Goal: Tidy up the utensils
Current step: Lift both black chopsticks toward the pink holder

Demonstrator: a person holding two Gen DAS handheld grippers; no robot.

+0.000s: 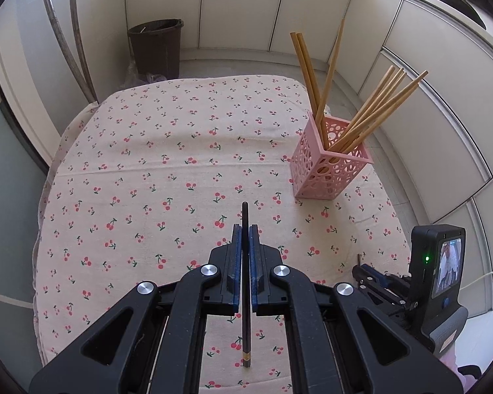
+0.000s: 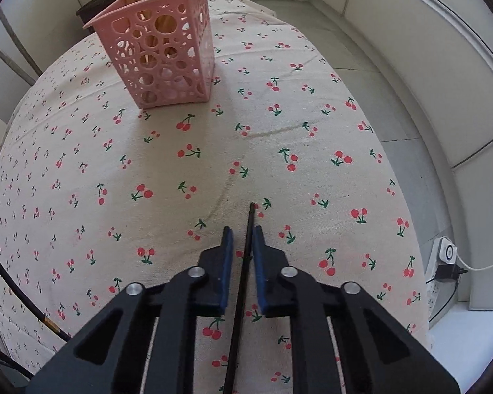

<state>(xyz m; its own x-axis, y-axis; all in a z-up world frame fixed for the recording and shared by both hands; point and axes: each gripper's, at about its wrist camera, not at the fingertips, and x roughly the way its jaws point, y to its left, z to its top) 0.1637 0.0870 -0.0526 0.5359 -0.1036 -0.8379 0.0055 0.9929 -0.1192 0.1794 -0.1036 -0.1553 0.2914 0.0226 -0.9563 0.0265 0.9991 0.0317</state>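
Observation:
A pink perforated holder point(image 1: 328, 167) stands on the cherry-print tablecloth point(image 1: 167, 151) at the right and holds several wooden chopsticks point(image 1: 371, 111). My left gripper point(image 1: 245, 229) is shut on a black chopstick point(image 1: 245, 279) that lies along its fingers above the cloth. In the right wrist view the holder point(image 2: 167, 55) stands ahead to the left. A second black chopstick point(image 2: 243, 269) lies between my right gripper's point(image 2: 242, 229) fingers, against the right pad; a gap shows beside the left pad.
A dark bin point(image 1: 156, 47) stands on the floor beyond the table. White cabinet panels point(image 1: 443, 105) curve along the right. The right gripper's body and camera point(image 1: 437, 275) show at the left view's right edge. A power strip with a charger point(image 2: 443, 262) lies off the table's right side.

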